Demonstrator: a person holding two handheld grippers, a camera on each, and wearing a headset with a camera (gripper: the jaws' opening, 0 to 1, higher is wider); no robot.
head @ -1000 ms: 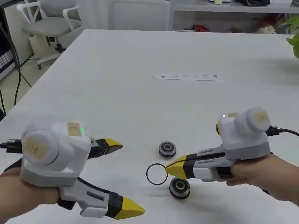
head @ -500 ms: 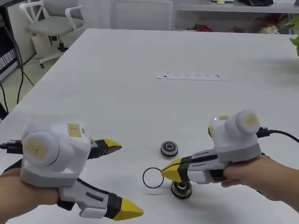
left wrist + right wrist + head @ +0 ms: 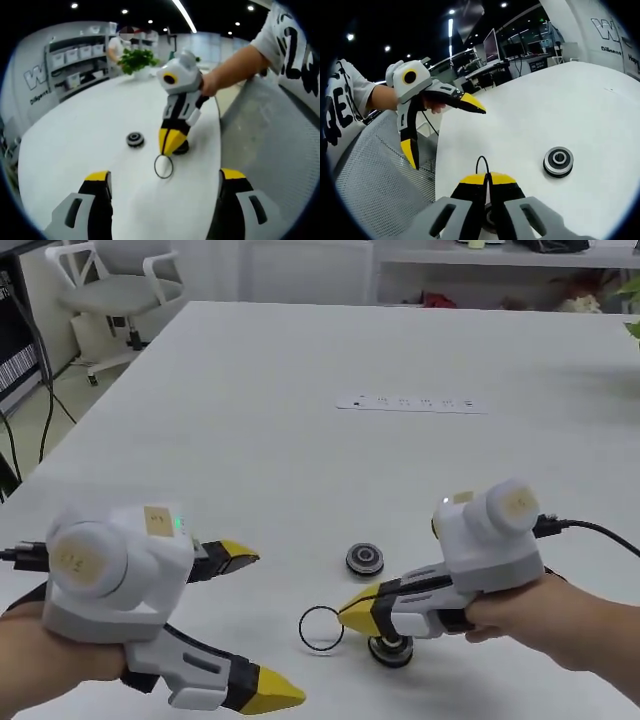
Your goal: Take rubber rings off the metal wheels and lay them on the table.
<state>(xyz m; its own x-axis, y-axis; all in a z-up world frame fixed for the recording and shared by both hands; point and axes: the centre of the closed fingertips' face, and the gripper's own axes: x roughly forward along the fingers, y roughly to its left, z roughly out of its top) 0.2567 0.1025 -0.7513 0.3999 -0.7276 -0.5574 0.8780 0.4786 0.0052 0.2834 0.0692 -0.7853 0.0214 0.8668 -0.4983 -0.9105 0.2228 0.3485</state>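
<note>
A: Head view?
B: My left gripper [image 3: 253, 623]: fingers wide apart, holding nothing. My right gripper [image 3: 352, 611]: fingers closed on the edge of the rubber ring [image 3: 321, 629], which rests on the table [image 3: 300, 440] just past the tips. One metal wheel [image 3: 391, 649] under those fingers, other wheel [image 3: 365, 559] near, beside them.
A: Left gripper view?
B: Ring ahead, between my spread fingers, at the right gripper's tips.
A: Right gripper view?
B: Fingers together, ring arc poking out past them.
</note>
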